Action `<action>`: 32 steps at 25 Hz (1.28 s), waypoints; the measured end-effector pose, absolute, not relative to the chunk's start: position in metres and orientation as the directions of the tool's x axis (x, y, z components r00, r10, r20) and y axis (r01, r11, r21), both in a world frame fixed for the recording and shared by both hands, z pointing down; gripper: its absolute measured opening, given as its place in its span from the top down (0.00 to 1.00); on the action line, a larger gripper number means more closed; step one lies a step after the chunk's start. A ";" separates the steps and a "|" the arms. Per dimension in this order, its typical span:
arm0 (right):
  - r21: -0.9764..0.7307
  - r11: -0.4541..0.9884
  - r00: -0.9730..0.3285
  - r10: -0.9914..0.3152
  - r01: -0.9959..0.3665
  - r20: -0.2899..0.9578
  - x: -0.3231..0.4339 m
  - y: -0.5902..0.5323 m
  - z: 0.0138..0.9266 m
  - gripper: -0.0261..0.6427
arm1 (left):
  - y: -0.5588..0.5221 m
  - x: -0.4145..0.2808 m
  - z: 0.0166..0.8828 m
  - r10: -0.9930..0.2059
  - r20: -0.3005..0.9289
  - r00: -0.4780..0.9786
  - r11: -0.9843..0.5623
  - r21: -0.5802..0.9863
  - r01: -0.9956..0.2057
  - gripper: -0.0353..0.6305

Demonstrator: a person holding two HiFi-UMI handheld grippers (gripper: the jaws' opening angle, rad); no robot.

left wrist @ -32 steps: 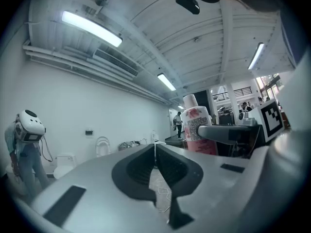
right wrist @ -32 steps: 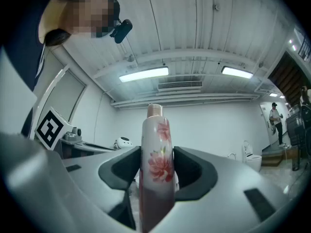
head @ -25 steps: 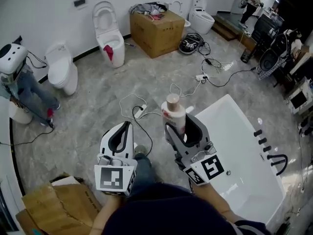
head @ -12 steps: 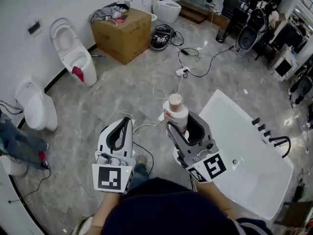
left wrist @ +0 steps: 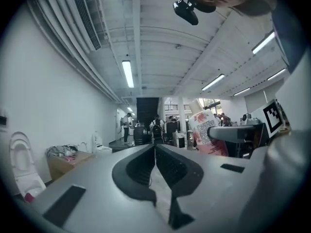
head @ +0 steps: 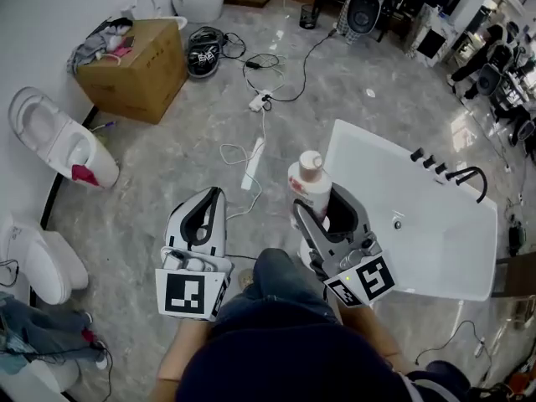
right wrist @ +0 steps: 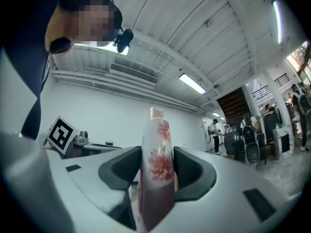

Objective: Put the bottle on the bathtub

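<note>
White bottle (head: 310, 179) clamped in right hand-held gripper (head: 317, 203) (left hand-held gripper (head: 215, 196) closed, empty).

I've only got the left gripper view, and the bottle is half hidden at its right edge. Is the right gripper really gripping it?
Observer: Yes. The right gripper has its jaws closed on the bottle, upright between them.
Operator: Where's the bathtub?
Observer: The white bathtub sits on the floor just right of that gripper, with black taps on its far rim.
Operator: Is the bottle over it?
Observer: In the head view it overlaps the left rim; its height can't be judged.
</note>
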State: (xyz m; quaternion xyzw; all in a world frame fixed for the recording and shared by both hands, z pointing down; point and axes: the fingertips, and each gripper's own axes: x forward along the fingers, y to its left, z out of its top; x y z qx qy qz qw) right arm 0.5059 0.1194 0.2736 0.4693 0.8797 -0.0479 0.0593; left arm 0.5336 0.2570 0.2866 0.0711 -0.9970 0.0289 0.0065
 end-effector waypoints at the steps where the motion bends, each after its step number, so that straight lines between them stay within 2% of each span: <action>1: -0.031 0.577 -0.575 0.806 0.816 -0.142 0.500 0.117 0.275 0.63 | 0.256 0.525 0.290 -0.165 0.021 -0.986 0.985 -0.048 -0.166 0.90; 5: -0.035 0.642 -0.640 0.756 0.766 -0.135 0.468 0.111 0.278 0.63 | 0.252 0.488 0.297 -0.244 0.029 -0.969 0.969 -0.031 -0.244 0.90; 12: -0.042 0.688 -0.685 0.712 0.724 -0.152 0.380 0.115 0.280 0.63 | 0.254 0.398 0.305 -0.309 0.042 -0.950 0.950 -0.027 -0.310 0.90; 19: -0.030 0.700 -0.694 0.700 0.713 -0.168 0.259 0.114 0.272 0.63 | 0.256 0.274 0.295 -0.322 0.060 -0.945 0.945 -0.035 -0.324 0.90; 24: -0.017 0.706 -0.698 0.697 0.708 -0.164 0.175 0.100 0.265 0.63 | 0.240 0.188 0.284 -0.358 0.015 -0.934 0.933 -0.044 -0.358 0.90; 32: -0.020 0.742 -0.735 0.659 0.670 -0.160 0.091 0.068 0.268 0.63 | 0.214 0.095 0.280 -0.402 0.018 -0.916 0.914 -0.053 -0.402 0.90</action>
